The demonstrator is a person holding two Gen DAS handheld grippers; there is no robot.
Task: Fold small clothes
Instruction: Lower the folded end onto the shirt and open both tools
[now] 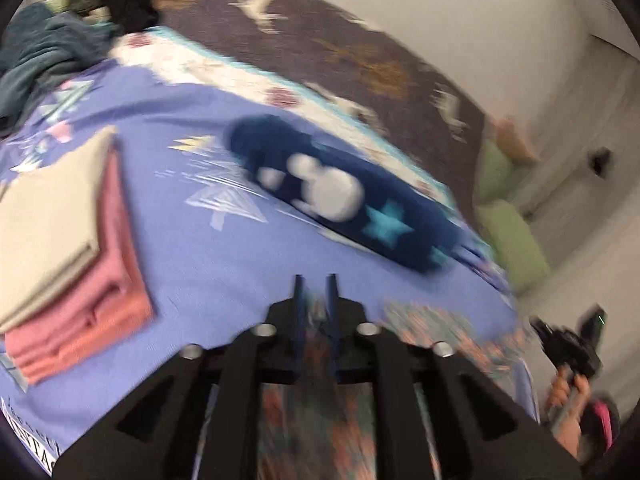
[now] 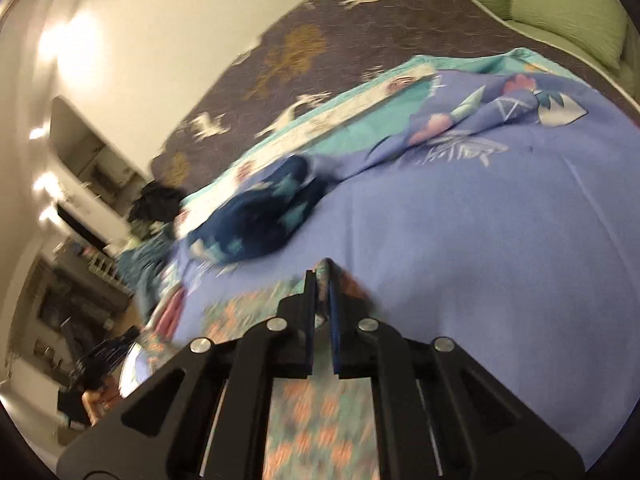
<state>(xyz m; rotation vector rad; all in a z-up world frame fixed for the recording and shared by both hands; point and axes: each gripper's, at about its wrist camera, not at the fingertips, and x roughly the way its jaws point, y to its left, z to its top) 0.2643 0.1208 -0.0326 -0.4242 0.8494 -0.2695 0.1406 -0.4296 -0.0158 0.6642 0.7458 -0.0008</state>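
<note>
A small teal garment with an orange flower print hangs between both grippers above the purple bedsheet. My left gripper is shut on one edge of it. My right gripper is shut on the other edge of the same garment. A crumpled navy garment with stars and a white figure lies on the sheet ahead; it also shows in the right wrist view. A folded stack, beige cloth on pink, lies at the left. Both views are motion-blurred.
A dark patterned blanket covers the far bed. Unfolded teal and black clothes are heaped at the far left. Green pillows lie at the head. The other hand-held gripper shows at the right. Bunched sheet lies ahead.
</note>
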